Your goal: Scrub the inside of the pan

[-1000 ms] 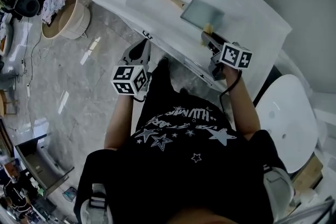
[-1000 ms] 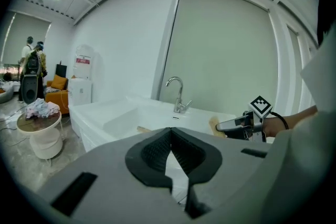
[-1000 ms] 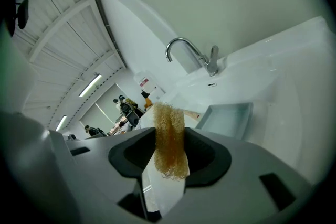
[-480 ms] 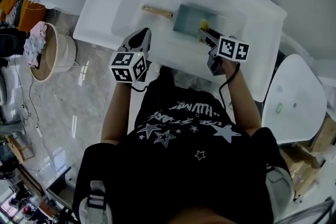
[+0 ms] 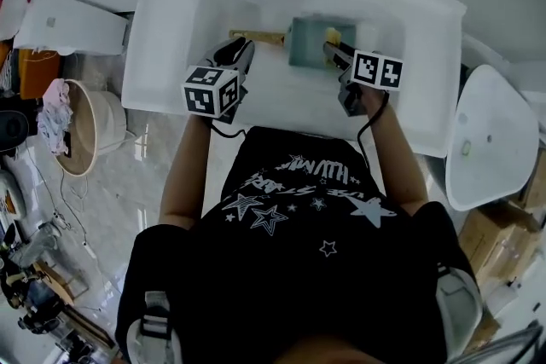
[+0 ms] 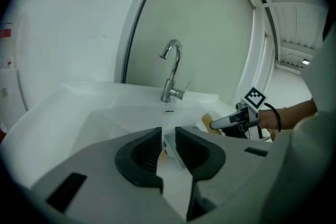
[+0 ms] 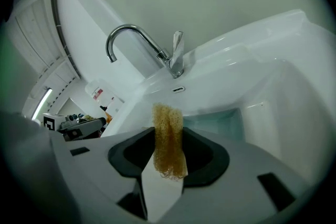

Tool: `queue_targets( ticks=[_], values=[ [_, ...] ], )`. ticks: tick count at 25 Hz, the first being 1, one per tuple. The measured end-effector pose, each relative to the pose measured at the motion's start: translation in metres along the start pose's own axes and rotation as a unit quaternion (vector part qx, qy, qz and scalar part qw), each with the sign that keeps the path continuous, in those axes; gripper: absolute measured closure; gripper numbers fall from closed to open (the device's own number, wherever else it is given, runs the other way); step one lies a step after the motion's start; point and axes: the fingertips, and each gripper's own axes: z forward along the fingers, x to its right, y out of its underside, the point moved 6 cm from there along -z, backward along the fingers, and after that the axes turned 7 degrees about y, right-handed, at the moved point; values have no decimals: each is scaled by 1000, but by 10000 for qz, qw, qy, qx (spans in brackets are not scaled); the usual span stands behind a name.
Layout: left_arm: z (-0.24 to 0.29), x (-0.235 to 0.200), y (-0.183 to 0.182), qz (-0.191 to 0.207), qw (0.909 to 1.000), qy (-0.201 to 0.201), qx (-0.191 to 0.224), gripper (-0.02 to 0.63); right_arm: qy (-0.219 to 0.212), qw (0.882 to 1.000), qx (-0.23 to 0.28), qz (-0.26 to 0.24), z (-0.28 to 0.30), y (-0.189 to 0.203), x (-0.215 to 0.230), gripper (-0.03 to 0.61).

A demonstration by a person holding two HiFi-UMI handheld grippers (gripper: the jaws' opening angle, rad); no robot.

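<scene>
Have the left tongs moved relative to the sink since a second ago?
Yes. The left tongs went from over the floor to over the sink basin, jaws just opening, nothing between them.

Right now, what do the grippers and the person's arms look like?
The left gripper and right gripper are grey plastic with dark-lined fingers. Each carries a white cube with black square markers. A black cable trails from the right one. The person wears a black short-sleeved T-shirt printed with white stars.
</scene>
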Motion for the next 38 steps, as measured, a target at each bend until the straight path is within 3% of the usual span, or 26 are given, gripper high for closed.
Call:
queue_targets(
  ticks=[5,10,17,27,33,38],
  values=[
    [29,-22,4,605,9948,405,-716,462,157,9998,47,136,15,-6,-3,417],
    [56,-37,16,1297,9782,581,-1517,371,309,9990,20,310,27,-9,3,417],
    [86,-56,36,1852,9551,783,-2176,362,510,9976,-258,392,48,-4,14,417],
    [112,-85,69,2781,9095,729,-3003,362,784,9934,-769,317,94,3,16,417],
    [120,-96,76,2976,8962,595,-3235,362,1030,9878,-1129,284,117,10,18,417],
    [125,-101,82,3010,8910,599,-3347,373,1170,9838,-1328,269,133,15,18,417]
  ],
)
